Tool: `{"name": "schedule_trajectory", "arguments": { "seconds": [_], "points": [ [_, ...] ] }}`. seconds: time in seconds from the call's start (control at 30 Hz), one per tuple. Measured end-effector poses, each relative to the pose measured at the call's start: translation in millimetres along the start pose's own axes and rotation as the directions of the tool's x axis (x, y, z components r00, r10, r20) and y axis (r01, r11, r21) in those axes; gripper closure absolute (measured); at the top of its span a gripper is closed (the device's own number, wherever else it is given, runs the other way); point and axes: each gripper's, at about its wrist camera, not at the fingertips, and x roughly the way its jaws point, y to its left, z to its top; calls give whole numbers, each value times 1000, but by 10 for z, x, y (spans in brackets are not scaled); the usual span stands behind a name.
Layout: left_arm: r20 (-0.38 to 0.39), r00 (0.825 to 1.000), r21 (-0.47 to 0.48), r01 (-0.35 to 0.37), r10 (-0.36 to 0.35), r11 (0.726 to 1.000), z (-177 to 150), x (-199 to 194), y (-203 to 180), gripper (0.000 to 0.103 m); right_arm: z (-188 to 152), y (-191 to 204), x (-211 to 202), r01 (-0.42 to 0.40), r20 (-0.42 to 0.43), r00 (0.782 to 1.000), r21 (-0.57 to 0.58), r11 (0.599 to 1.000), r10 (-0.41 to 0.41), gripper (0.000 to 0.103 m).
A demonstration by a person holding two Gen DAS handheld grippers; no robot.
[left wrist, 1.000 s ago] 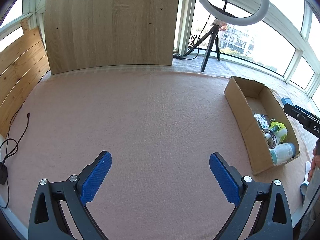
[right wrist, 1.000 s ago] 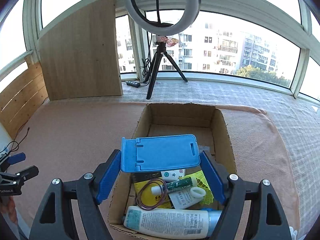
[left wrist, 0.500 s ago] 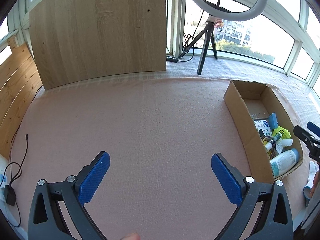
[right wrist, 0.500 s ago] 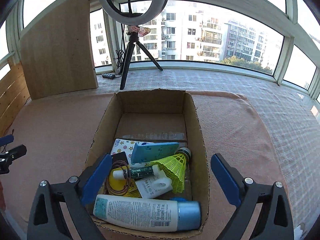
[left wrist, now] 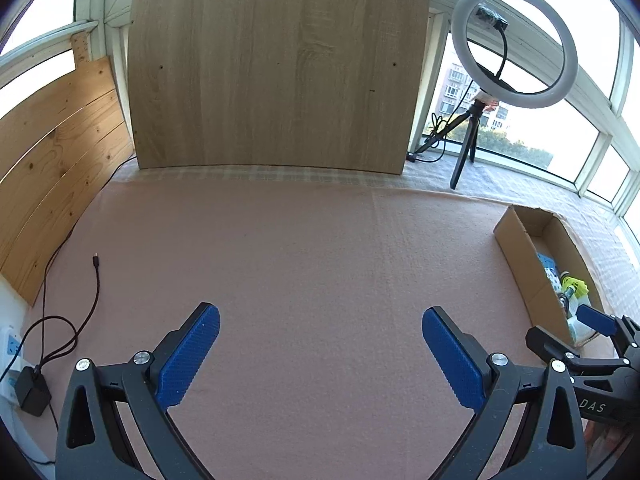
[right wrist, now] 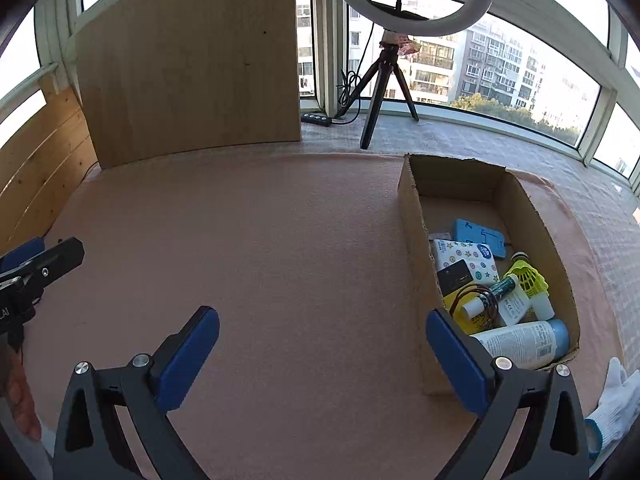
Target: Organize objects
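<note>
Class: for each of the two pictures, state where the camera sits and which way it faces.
Left wrist: on the left gripper, angled down at pink felt tabletop; jaws open, empty.
Right wrist: on the right gripper, same tilt, brown cardboard box to its right; a bare finger shows.
Shared: box, white ring light, upright wooden board, each other's gripper.

Left gripper (left wrist: pixel 320 356): black plastic frame with triangular cut-outs, 2 fingers (left wrist: pixel 188 356) faced with blue ribbed pads, 4 silver round-head screws at the finger joints. Right gripper (right wrist: pixel 322 356): same build – black frame, blue pads, 4 silver screws. White lettering "DAS" shows on its black side as seen from the left wrist view. White knit glove (right wrist: pixel 616 404) with blue cuff – lower right edge.
</note>
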Motion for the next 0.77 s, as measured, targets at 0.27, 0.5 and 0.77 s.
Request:
{"name": "schedule_trajectory", "arguments": {
  "seconds": [0.27, 0.5, 0.77],
  "points": [
    [8, 999, -3, -32, 32, 999, -224, -129, 398, 0, -70, 496, -80, 0, 10, 1000, -56, 998, 1, 1],
    [38, 999, 31, -6, 5, 1000, -236, -216, 294, 0, -68, 525, -107, 13, 2, 1000, -61, 998, -13, 1],
    [49, 999, 25, -11, 9, 1000, -217, -153, 229, 0, -84, 463, -47, 15, -24, 1000, -56, 998, -17, 1]
  ]
}}
